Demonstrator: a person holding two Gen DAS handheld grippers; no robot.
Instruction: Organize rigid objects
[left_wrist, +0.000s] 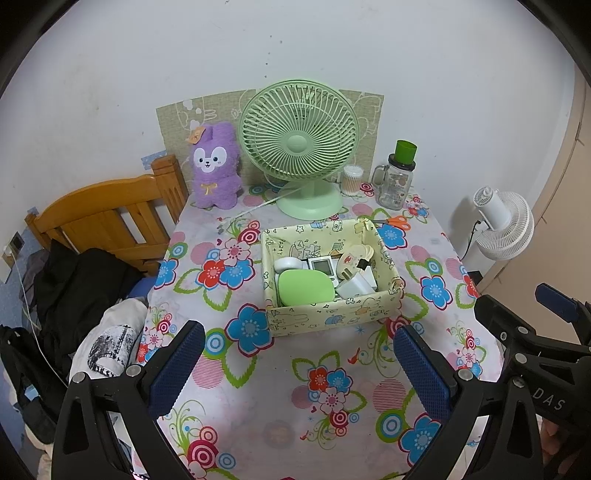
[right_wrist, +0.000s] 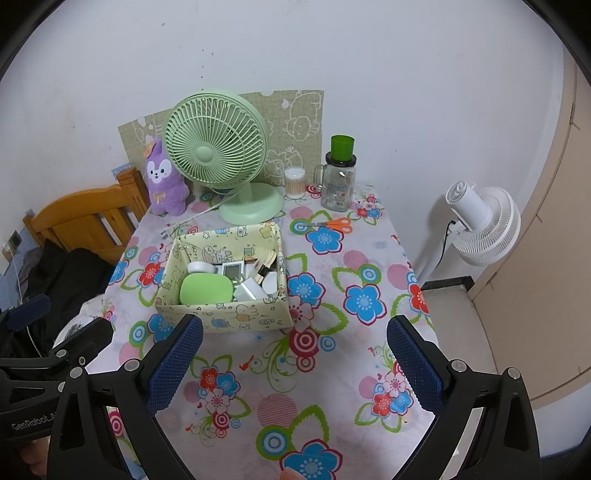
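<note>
A pale yellow patterned box (left_wrist: 325, 317) (right_wrist: 229, 314) sits mid-table on the flowered cloth. Inside lie a green rounded case (left_wrist: 304, 288) (right_wrist: 206, 288), a white plug adapter (left_wrist: 356, 286) (right_wrist: 248, 290), a small white device with a screen (left_wrist: 322, 265) (right_wrist: 233, 270) and other small items. Orange-handled scissors (left_wrist: 397, 222) (right_wrist: 334, 224) lie behind the box to the right. My left gripper (left_wrist: 301, 365) is open and empty, hovering in front of the box. My right gripper (right_wrist: 295, 362) is open and empty, in front of the box's right corner.
At the table's back stand a green desk fan (left_wrist: 299, 147) (right_wrist: 218, 147), a purple plush rabbit (left_wrist: 216, 168) (right_wrist: 164, 177), a cotton-swab tub (left_wrist: 351, 179) (right_wrist: 294, 182) and a glass mug jar with green cup (left_wrist: 397, 181) (right_wrist: 338, 177). A wooden headboard (left_wrist: 110, 218) is left; a white floor fan (right_wrist: 484, 225) is right.
</note>
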